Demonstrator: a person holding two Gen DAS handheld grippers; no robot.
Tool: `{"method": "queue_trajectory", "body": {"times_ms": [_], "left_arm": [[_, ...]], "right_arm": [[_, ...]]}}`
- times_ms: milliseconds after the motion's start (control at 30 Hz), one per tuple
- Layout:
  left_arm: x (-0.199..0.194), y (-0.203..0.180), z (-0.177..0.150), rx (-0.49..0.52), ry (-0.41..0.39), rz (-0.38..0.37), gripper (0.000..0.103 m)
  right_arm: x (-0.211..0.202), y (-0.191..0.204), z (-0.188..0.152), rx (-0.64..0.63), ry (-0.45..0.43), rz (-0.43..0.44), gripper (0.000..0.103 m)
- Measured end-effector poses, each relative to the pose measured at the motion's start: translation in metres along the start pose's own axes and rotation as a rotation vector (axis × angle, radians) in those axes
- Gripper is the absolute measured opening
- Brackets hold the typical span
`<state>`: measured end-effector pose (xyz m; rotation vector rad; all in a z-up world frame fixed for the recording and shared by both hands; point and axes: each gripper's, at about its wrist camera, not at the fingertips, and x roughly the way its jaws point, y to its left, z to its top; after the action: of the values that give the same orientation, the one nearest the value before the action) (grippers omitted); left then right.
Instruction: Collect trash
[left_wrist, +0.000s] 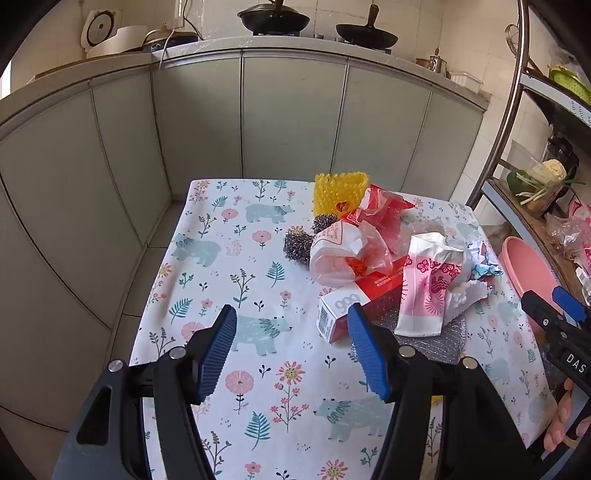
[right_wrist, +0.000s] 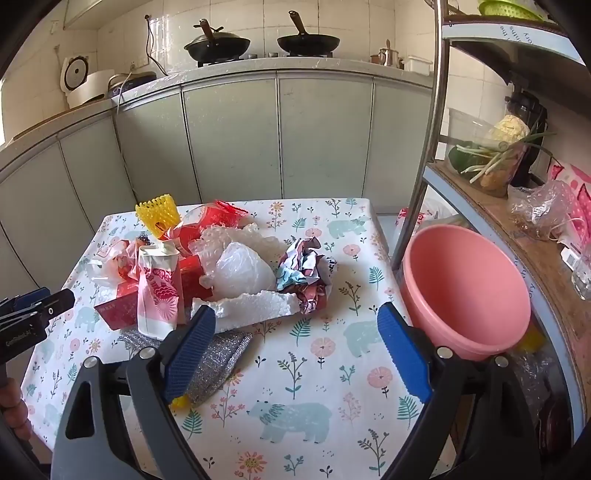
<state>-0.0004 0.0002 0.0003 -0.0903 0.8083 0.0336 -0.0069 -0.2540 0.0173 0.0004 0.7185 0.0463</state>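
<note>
Foam scrap (right_wrist: 255, 306) lengthwise left-right (jagged end toward pink basin (right_wrist: 465, 291))

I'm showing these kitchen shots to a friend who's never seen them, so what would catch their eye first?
Probably the heap of trash in the middle of the floral tablecloth: red wrappers, bubble wrap, white foam and crumpled paper. Next, the big pink basin at the table's right edge, beside the metal shelf. Both blue-padded grippers, left and right, hover open over the cloth, holding nothing.
</note>
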Motion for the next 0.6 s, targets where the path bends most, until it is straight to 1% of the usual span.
{"method": "queue_trajectory", "body": {"times_ms": [233,400,600], "left_arm": [[0.000,0.000,0.000,0.001,-0.002,0.002,0.062],[-0.010,-0.002,0.008,-0.001,-0.006,0.003,0.062],[-0.014,0.000,0.004,0.003,-0.028,-0.008,0.062]], "right_arm": [[-0.002,0.000,0.000,-0.006,-0.005,-0.009,0.090],[-0.005,0.007,0.000,-0.009,-0.020,-0.015,0.090],[-0.012,0.001,0.003,-0.012,-0.046,-0.014,0.090]]}}
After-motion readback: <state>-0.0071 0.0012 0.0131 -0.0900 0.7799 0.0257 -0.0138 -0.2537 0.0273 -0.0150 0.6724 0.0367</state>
